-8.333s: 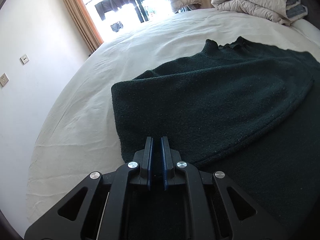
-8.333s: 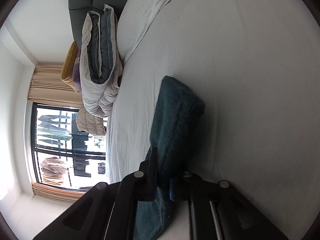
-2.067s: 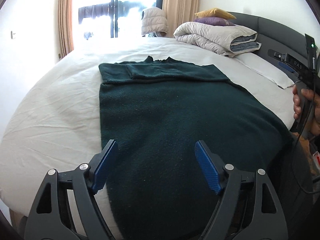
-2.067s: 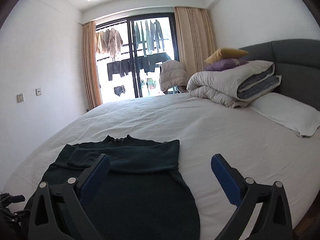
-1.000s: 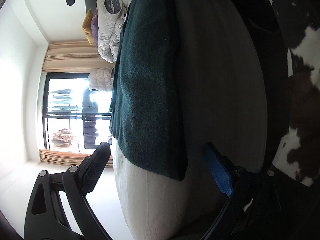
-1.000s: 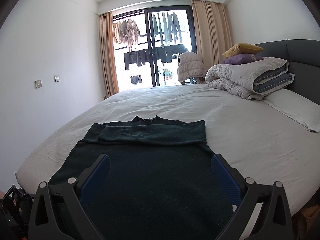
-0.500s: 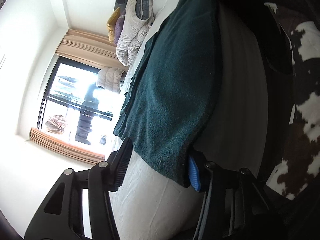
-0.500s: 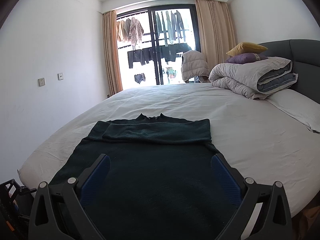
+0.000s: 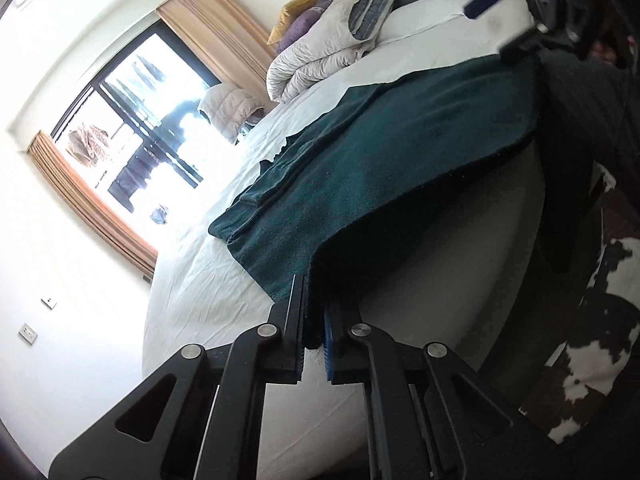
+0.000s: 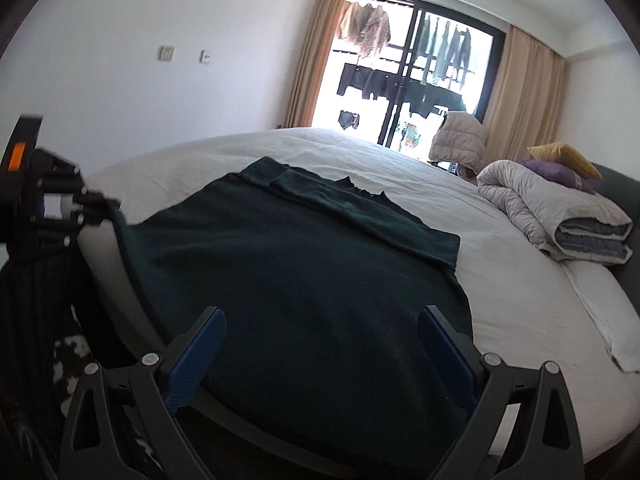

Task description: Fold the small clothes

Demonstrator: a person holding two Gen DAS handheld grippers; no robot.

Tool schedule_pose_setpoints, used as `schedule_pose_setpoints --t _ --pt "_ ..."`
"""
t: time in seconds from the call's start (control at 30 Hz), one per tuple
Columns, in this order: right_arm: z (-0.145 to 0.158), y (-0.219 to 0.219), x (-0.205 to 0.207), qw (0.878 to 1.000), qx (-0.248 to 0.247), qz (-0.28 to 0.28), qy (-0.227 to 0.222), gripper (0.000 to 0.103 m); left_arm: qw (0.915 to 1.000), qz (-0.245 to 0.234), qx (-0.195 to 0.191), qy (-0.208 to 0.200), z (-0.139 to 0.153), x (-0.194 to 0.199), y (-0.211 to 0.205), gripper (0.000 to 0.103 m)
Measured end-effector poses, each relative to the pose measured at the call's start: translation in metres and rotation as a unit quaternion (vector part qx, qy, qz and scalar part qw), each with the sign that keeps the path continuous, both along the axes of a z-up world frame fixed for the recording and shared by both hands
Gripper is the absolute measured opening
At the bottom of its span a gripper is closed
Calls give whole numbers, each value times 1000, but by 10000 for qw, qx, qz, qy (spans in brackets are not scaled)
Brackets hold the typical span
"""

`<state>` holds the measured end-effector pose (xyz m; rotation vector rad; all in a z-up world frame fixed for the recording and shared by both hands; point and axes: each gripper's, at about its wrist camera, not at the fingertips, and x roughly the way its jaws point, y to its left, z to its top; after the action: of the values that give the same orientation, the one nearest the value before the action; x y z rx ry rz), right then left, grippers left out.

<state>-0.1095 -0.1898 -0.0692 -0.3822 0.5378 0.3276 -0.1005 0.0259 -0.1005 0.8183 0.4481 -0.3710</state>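
The left hand-held gripper (image 9: 314, 320), at the bottom centre of its view, is clenched on the near corner of the dark green sweater (image 9: 384, 152). The right hand-held gripper (image 10: 320, 340) is closing, its pads not pressing cloth; the sweater (image 10: 304, 264) lies under it, spread on the white bed (image 10: 520, 292) below the folded duvet (image 10: 560, 216) at right.

My left gripper (image 9: 316, 312) is matte black, its arms cut with triangular openings and fastened by round silver screws, with a blue pad lining one of its fingers (image 9: 329, 336). My right gripper (image 10: 320, 344) is the same black frame with silver screws, both fingers (image 10: 196, 354) faced in blue pads. At the left edge of the right wrist view, the left unit's black body carries an orange marking.
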Motion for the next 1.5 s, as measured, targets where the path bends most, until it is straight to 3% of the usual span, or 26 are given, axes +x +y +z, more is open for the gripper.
schedule_pose_setpoints --t 0.2,0.37,0.5,0.6,0.7,0.97,1.1,1.5 --pt "-18 3 -11 9978 -613 196 171 90 9997 23 -246 -52 22 1 -3 5" --pt "-35 16 -13 9913 -1282 296 72 86 9962 275 -820 -15 41 -1 4 5" --pt "-51 40 -14 9825 -1792 502 -42 75 9918 436 -1201 -69 64 7 9 5" --pt "-66 51 -6 9755 -2170 363 3 65 9893 484 -1373 -118 76 13 11 5" --pt "-70 46 5 9748 -2223 90 167 50 9890 484 -1385 -168 83 15 11 5" --pt "-64 -3 20 9647 -2556 -570 280 33 9870 594 -1479 -199 79 22 16 5" --pt "-60 -29 25 9577 -2734 -802 412 16 9862 642 -1513 -187 77 26 19 5" --pt "-54 -54 24 9582 -2659 -849 634 4 9863 718 -1481 -122 69 21 18 5"
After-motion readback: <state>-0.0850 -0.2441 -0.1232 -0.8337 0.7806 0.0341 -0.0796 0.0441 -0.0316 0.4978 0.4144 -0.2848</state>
